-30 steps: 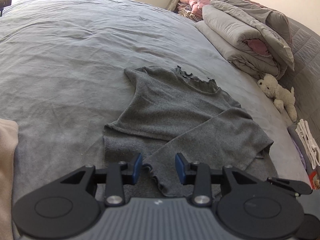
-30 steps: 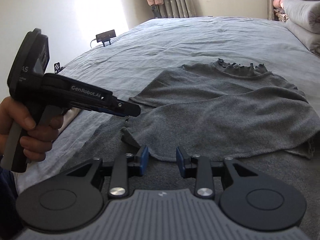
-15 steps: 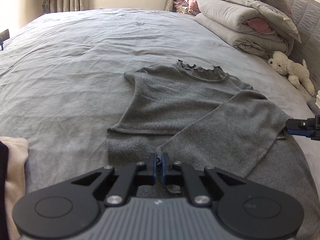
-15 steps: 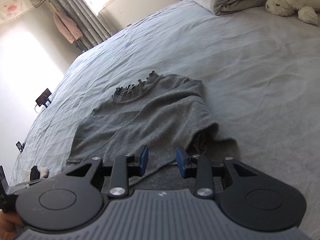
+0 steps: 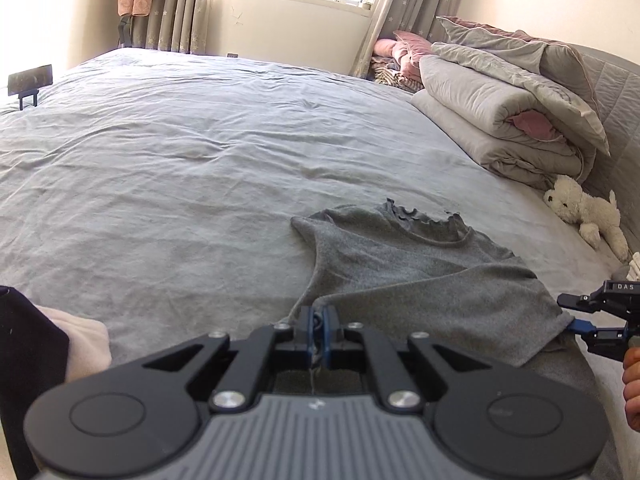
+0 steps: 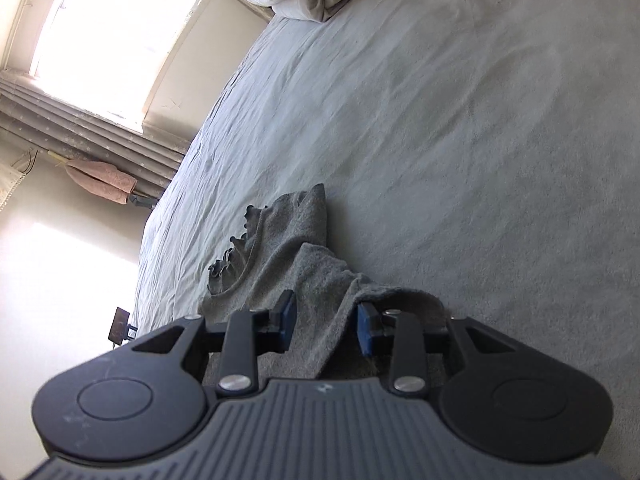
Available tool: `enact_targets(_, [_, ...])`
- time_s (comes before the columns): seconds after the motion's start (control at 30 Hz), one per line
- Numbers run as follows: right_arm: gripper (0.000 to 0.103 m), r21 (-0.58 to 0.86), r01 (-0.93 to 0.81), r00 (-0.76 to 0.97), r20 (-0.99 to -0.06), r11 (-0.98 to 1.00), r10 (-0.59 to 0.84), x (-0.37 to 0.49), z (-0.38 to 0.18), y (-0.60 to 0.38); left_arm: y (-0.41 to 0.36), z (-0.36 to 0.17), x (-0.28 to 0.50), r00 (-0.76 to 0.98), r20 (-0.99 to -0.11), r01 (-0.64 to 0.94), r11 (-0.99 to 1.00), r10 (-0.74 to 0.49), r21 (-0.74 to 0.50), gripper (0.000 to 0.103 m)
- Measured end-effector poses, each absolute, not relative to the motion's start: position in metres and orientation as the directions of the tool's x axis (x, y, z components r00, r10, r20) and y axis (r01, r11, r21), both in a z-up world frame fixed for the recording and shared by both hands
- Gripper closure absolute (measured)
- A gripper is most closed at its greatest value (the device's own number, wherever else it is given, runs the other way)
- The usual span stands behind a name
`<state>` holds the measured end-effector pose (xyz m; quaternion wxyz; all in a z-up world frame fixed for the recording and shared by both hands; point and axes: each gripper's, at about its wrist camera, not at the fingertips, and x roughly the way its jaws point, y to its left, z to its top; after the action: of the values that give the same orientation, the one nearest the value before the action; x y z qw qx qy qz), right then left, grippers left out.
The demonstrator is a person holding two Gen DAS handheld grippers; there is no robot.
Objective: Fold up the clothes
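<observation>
A: Where's the top [image 5: 404,268] rn?

B: Near edge of the bed [image 5: 168,168], on your side. One grey knit top, fuzzy weave, frilly neckline w/ wavy trim, one sleeve folded across the body. Its side edge runs just beside your right claw.

A: Claws?

B: Your left claw [image 5: 319,326] is clamped on a bunched bit of the top's lower edge, blue pads nearly touching w/ fabric pinched between. Your right claw [image 6: 326,322] is rolled sideways, jaws partly apart, a fold of the top lying between the pads; can't tell if they press it.

A: Around it?

B: Sheet's pale grey, wrinkled, lots of open bed beyond the top & to the left. One rolled quilt stack [image 5: 508,120] by the headboard, one white plush toy [image 5: 586,210] well apart from the top. One pink cloth [image 5: 78,344] near your left claw.
</observation>
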<state>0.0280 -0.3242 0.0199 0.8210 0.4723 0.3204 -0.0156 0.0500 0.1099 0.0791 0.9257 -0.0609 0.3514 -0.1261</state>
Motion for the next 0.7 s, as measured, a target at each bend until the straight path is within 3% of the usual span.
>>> enact_targets(0.17, [0.068,0.743,0.366,0.819,-0.543,0.560,0.187,0.016,0.021,-0.326,0.108,0.075,0.055,0.712,-0.649,0.190,0.963,-0.268,-0.190,0.098])
enact_targets(0.33, [0.071,0.688,0.395,0.772,-0.608,0.609,0.187,0.023,0.018,-0.326,0.106,0.071,0.056,0.688,-0.677,0.197,0.966,-0.259,-0.169,0.098])
enact_targets(0.47, [0.071,0.553,0.334,0.706,-0.684,0.764,0.186,0.026,0.042,-0.324,0.112,0.073,0.057,0.682,-0.674,0.209,0.958,-0.286,-0.195,0.098])
enact_targets(0.5, [0.066,0.513,0.313,0.700,-0.693,0.799,0.171,0.025,0.049,-0.324,0.113,0.074,0.057,0.680,-0.672,0.215,0.956,-0.295,-0.201,0.098])
enact_targets(0.63, [0.066,0.415,0.194,0.785,-0.609,0.889,0.113,0.036,0.078,-0.322,0.110,0.071,0.063,0.665,-0.683,0.217,0.953,-0.302,-0.210,0.098])
enact_targets(0.7, [0.066,0.480,0.145,0.770,-0.604,0.865,0.206,0.066,0.070,-0.324,0.108,0.069,0.066,0.662,-0.687,0.215,0.954,-0.300,-0.210,0.098])
